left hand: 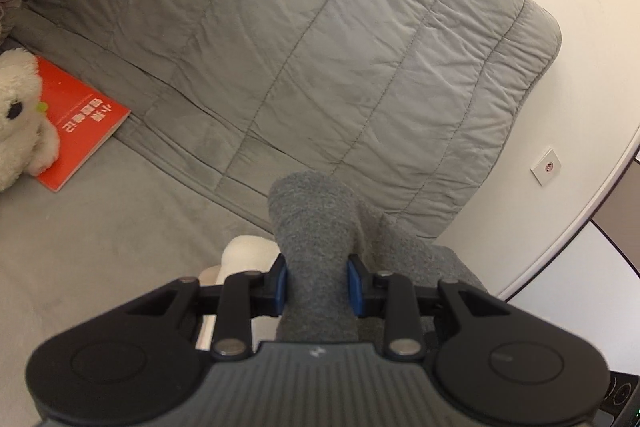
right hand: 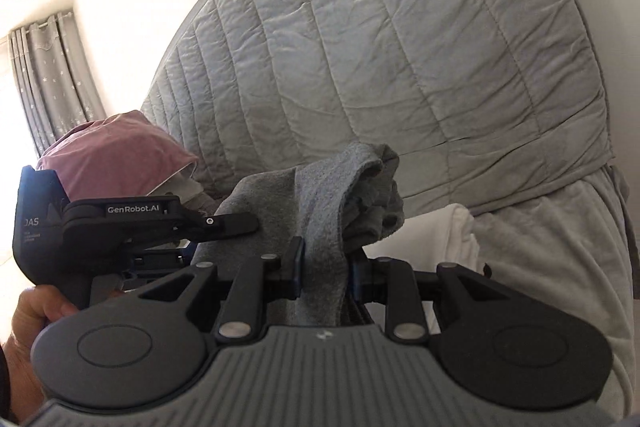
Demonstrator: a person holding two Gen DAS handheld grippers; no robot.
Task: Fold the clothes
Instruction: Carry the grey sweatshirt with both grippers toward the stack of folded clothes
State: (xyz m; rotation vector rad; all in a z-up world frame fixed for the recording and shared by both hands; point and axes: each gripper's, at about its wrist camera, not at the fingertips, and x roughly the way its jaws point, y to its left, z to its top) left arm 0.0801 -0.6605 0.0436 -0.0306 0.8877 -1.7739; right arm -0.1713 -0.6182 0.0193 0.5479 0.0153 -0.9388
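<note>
A dark grey knit garment (left hand: 316,227) rises between the blue pads of my left gripper (left hand: 316,283), which is shut on it. In the right wrist view the same grey garment (right hand: 324,203) bunches up between the fingers of my right gripper (right hand: 325,267), also shut on it. The left gripper (right hand: 132,223) appears there from the side, at the left, held by a hand (right hand: 36,311). The garment hangs lifted above the bed; its lower part is hidden behind the gripper bodies.
A grey quilted duvet (left hand: 320,47) is heaped on the bed behind. An orange book (left hand: 76,131) and a white plush toy (left hand: 20,115) lie at the left. White folded cloth (right hand: 440,239) lies below the garment. A pink pillow (right hand: 116,147) and curtains (right hand: 48,75) are at left.
</note>
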